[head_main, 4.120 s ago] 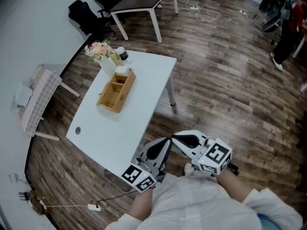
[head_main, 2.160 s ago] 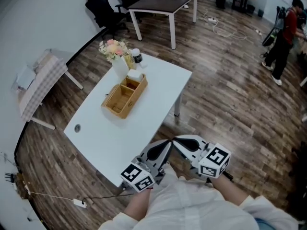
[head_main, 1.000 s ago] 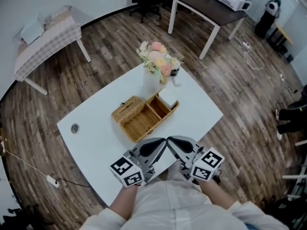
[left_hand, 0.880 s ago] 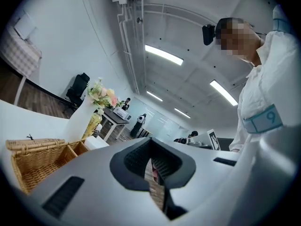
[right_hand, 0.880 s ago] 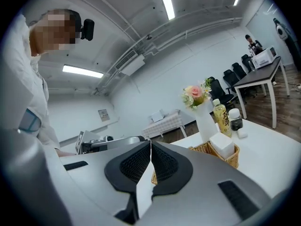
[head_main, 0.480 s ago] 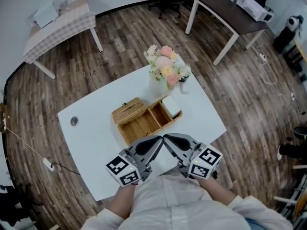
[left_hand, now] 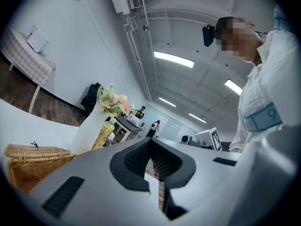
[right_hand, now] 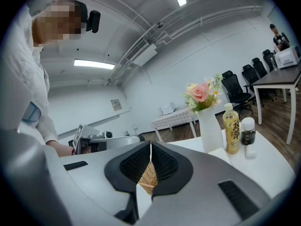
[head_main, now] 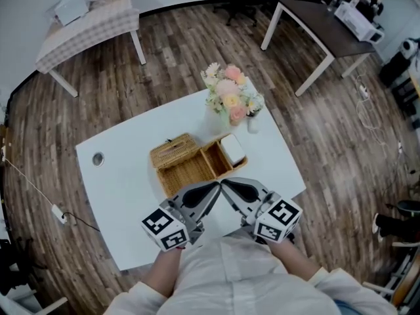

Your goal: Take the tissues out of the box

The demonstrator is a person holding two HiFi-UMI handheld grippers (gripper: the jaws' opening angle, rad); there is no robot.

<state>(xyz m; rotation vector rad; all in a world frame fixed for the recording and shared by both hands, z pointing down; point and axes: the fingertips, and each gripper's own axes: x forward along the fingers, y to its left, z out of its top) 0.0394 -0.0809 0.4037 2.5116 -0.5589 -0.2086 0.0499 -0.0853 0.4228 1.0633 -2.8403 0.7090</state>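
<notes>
The white table (head_main: 125, 176) filled the middle of the head view, and the person stood at its near edge. On it lay the wicker box (head_main: 187, 169), lid thrown open. Just beyond the box's right end stood a vase of flowers (head_main: 230, 100) and, beside it, a bottle (right_hand: 231, 128).

The left gripper (head_main: 214, 186) and the right gripper (head_main: 224, 184) were held tip to tip over the table's near edge. They were just short of the box and touched nothing. Each gripper's own view showed its jaws closed together with nothing held. In the right gripper view the wicker showed only through the slit behind the tips.

The tissues (head_main: 232, 149) lay as a white pack in the box's right-end compartment, the one nearest the vase.

The step in hand looked like the reach, with nothing yet taken out. To do it well, the right gripper would probably need to open before it reached the compartment. It should then come down from above rather than skim across the rim. A shallow pinch on the pack's top should lift it cleanly. The light box might rise with the pack, so the left gripper could steady the far rim. The tall vase so close beside called for a straight lift, not a sideways swing.
</notes>
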